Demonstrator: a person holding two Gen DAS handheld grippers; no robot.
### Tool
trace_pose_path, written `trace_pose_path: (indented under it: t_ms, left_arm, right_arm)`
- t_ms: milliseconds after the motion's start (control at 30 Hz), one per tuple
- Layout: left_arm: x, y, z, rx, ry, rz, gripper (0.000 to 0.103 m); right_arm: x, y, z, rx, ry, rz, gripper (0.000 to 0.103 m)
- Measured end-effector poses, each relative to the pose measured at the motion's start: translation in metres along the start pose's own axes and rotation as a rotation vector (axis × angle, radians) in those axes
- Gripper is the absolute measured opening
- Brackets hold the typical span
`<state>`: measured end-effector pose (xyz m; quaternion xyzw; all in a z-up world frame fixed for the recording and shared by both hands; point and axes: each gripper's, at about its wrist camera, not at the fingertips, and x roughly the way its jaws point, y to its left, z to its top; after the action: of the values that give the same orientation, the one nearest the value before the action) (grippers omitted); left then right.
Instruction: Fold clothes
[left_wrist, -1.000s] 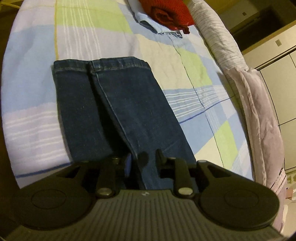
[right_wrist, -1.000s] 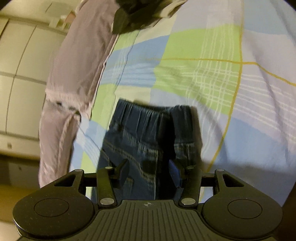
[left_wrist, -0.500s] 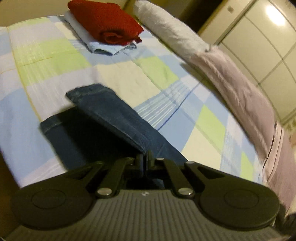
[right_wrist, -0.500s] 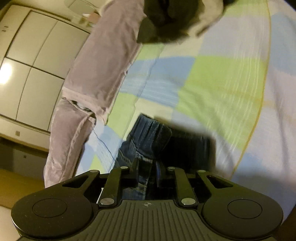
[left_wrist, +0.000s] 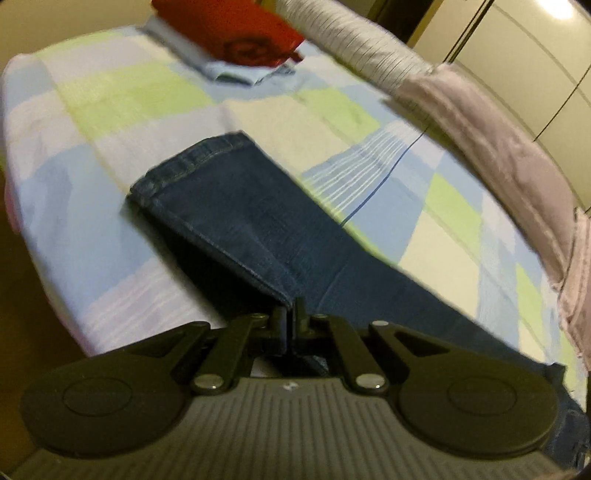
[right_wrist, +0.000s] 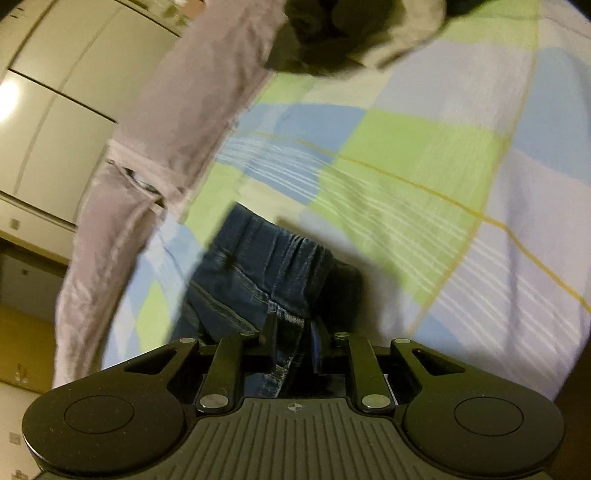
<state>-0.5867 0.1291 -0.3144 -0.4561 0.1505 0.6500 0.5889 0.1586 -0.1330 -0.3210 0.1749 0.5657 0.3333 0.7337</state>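
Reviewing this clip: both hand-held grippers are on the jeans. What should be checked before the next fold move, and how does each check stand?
1. Left hand-held gripper shut on jeans edge: ok.
2. Right hand-held gripper gripping the denim near the waistband: ok, fabric sits between the fingers.
3. Leg hem lying flat and even: ok.
4. Bedspread free ahead of the jeans for folding: ok.
5. Red folded garment clear of the jeans: ok, far end of the bed.
6. Both layers caught in each grip: cannot tell.
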Motion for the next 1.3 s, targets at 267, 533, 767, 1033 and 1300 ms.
trace_pose_path:
  t_ms: [267,533,767,1033,1300]
  left_arm:
    - [0.016,0.0,-0.005,-0.009,0.053,0.044,0.01]
    - [0.016,0.03,0.018,-0.203,-0.021,0.043,0.035]
    - [0.006,0.026,0.035,-0.079,-0.109,-0.02,0.001]
    - [0.028,0.018,0.026,0.066,-0.01,0.175,0.013]
    - [-0.007,-0.051,0.015,0.303,0.042,0.322,0.021]
  right_arm:
    - [0.009,0.001,-0.006,-0.044,0.02,-0.076,0.019]
    - [0.01,0.008,0.002,0.059,-0.004,-0.03,0.044]
    - [0.013,0.012,0.0,0.011,-0.03,-0.1,0.018]
    - [0.016,0.017,-0.005,-0.054,-0.02,-0.161,0.024]
    - [-0.019,0.076,-0.004,-0.447,-0.183,-0.415,0.058]
